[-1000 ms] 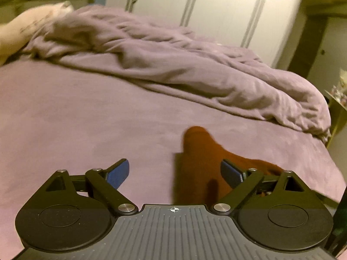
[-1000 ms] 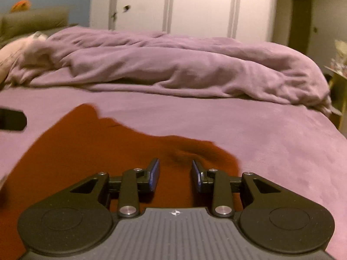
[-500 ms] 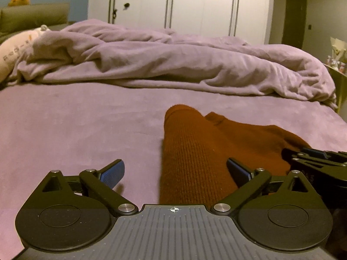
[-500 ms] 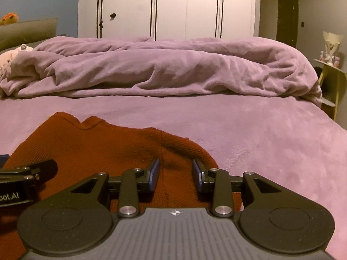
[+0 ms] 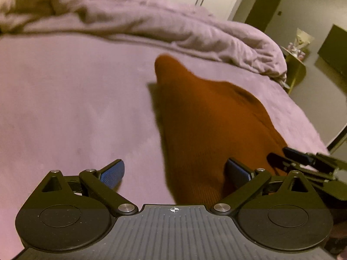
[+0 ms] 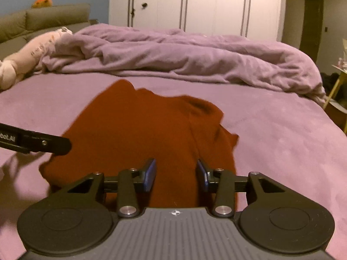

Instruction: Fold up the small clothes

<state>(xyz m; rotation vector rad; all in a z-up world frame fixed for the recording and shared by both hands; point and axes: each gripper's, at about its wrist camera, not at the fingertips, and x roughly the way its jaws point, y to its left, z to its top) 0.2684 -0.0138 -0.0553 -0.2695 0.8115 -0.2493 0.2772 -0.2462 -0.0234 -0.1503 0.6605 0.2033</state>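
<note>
A rust-brown knit garment (image 5: 206, 119) (image 6: 141, 130) lies spread on the purple bed sheet (image 5: 76, 108). My left gripper (image 5: 175, 170) stands wide open over the garment's near left edge; its right finger is above the cloth and its left finger above bare sheet. My right gripper (image 6: 176, 171) hovers over the garment's near right part. Its jaws are opening, with cloth below the gap and the pads not pressing on it. Each gripper shows in the other's view: the right gripper (image 5: 303, 160) at the right edge, the left gripper (image 6: 43, 143) at the left.
A crumpled purple duvet (image 6: 184, 58) runs across the far side of the bed, with a pale pillow (image 6: 26, 54) at its left end. White wardrobe doors (image 6: 195, 4) stand behind. A small side table (image 5: 297, 65) sits off the bed's right edge.
The right gripper's jaws have widened, and it has drawn back so more of the garment shows ahead of it. The left gripper has swung and tipped downward, staying wide open.
</note>
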